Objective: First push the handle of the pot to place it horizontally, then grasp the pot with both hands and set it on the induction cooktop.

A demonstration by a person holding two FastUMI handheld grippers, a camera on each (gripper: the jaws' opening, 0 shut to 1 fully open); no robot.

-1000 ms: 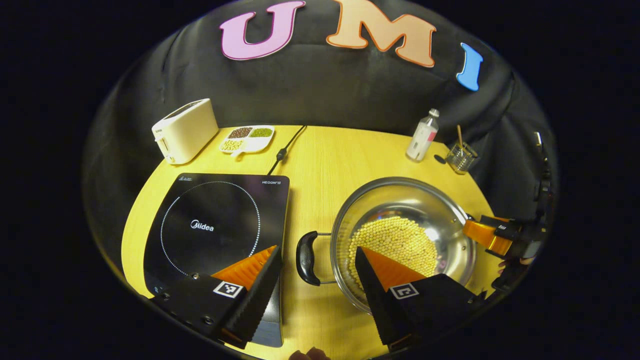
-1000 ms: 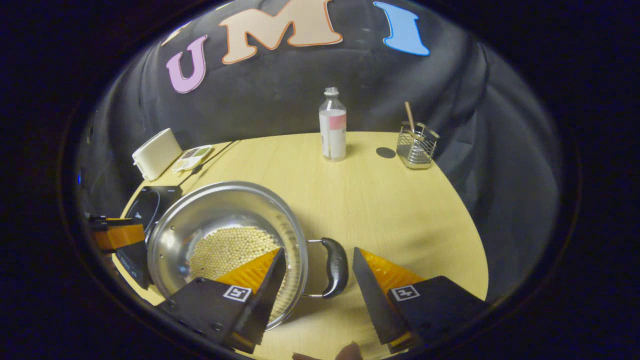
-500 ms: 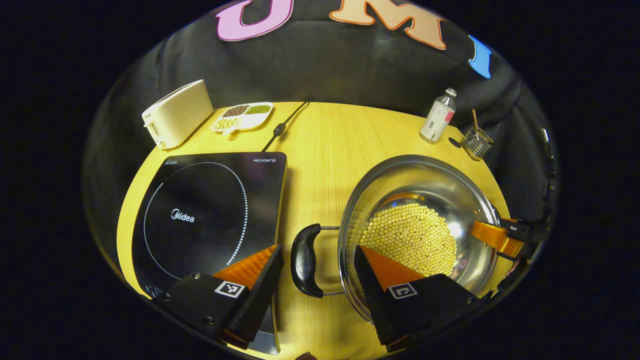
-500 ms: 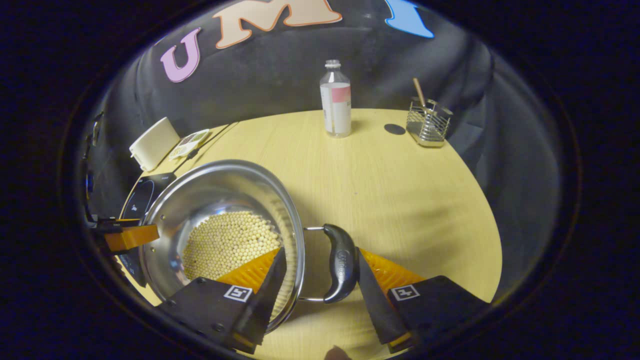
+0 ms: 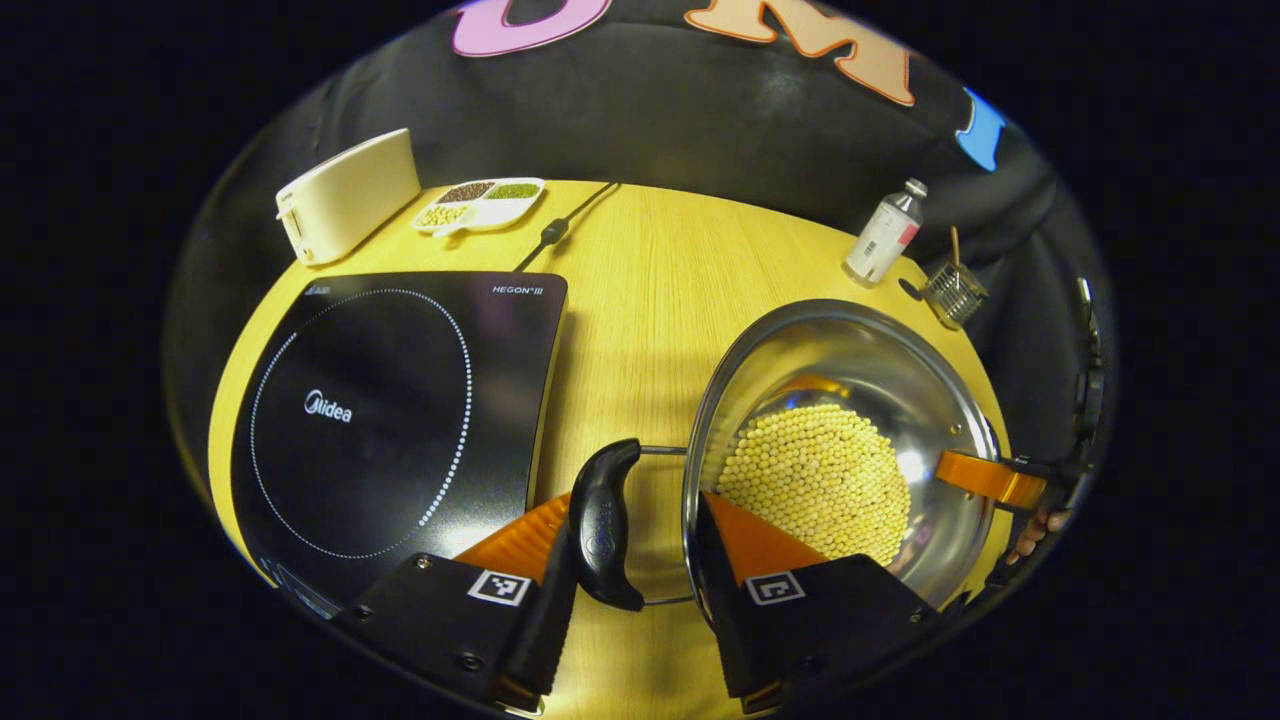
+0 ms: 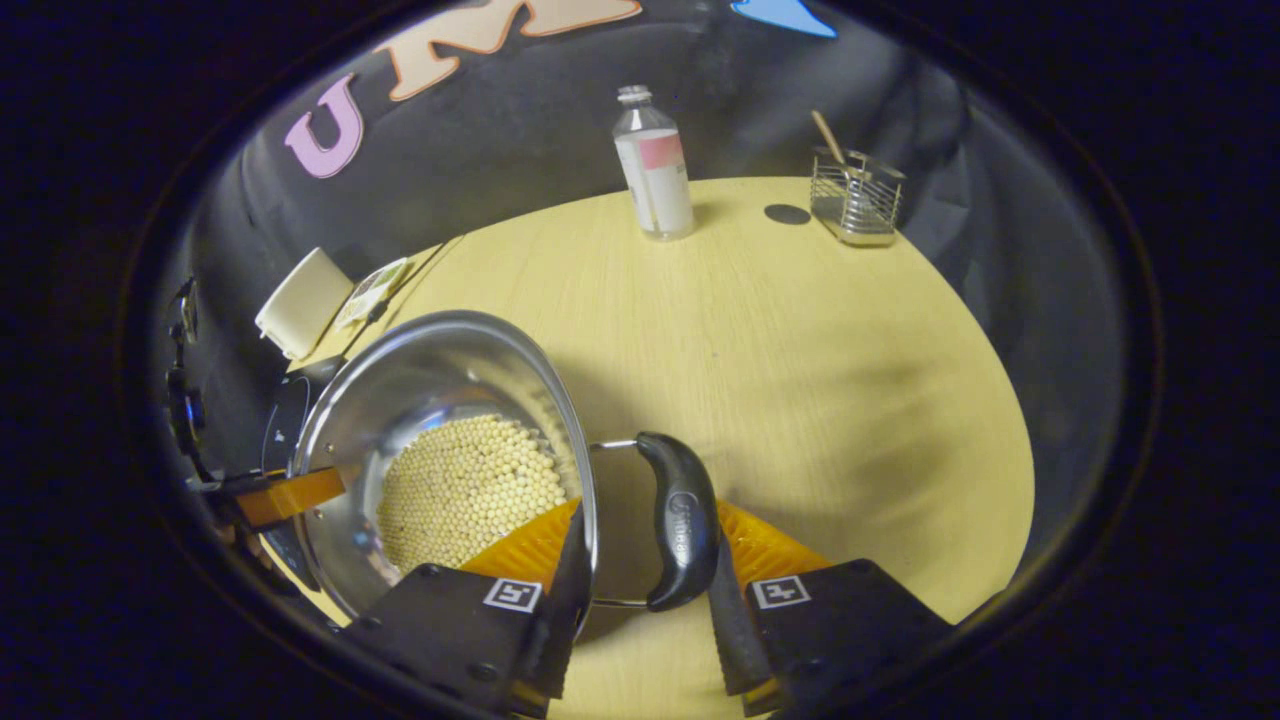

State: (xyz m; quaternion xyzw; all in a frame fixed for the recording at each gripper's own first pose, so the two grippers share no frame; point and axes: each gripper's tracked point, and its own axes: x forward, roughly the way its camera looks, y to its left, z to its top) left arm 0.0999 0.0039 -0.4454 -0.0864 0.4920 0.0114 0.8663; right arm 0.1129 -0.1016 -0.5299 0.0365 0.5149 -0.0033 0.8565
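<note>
- Since a second ago, both claws have come down onto the pot's side handles, which now lie level; I judge the pushing step complete.
- Induction cooktop (image 5: 390,400): left on the surface (image 5: 650,290), bare, well apart from the pot (image 5: 840,440).
- Left claw (image 5: 630,560): fingers narrowed around the left handle (image 5: 603,525), one touching it; a full pinch cannot be confirmed.
- Pot: still standing on the surface, holding beans (image 5: 815,480).
- Right claw (image 6: 645,565): likewise narrowed about the right handle (image 6: 680,520), one finger inside the rim.
- Lift toward the cooktop appears imminent.
</note>
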